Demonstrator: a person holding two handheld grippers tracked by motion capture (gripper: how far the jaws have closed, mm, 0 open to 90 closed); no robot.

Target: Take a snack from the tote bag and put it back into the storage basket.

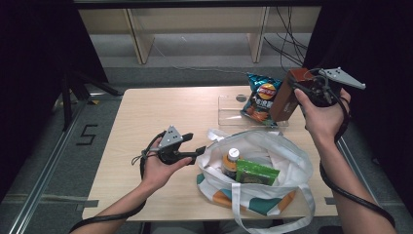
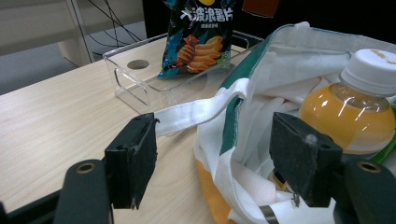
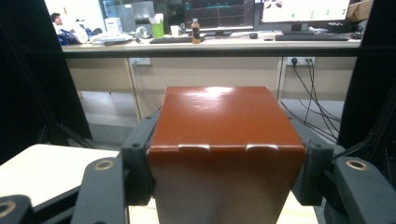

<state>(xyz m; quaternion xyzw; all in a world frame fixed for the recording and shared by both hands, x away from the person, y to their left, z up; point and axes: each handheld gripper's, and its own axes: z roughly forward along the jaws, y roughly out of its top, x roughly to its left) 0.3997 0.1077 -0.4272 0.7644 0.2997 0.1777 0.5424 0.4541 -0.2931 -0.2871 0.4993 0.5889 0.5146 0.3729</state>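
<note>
My right gripper (image 1: pixel 298 90) is shut on a brown carton (image 1: pixel 285 100), which it holds in the air above the table's far right corner. In the right gripper view, the carton (image 3: pixel 226 140) sits between both pads of the right gripper (image 3: pixel 229 158). A white tote bag (image 1: pixel 287 161) stands open at the table's front, with an orange drink bottle (image 1: pixel 231 163) and a green packet (image 1: pixel 256 173) inside. My left gripper (image 1: pixel 195 144) is open at the bag's left rim. In the left gripper view, the bag's strap (image 2: pixel 196 114) runs between the left gripper's (image 2: pixel 217 154) spread jaws, next to the bottle (image 2: pixel 348 116).
A clear plastic tray (image 1: pixel 226 111) lies at the back of the wooden table (image 1: pixel 146 117), with a blue chips bag (image 1: pixel 262 97) standing in it. Shelving and cables are beyond the table. Dark curtains hang on both sides.
</note>
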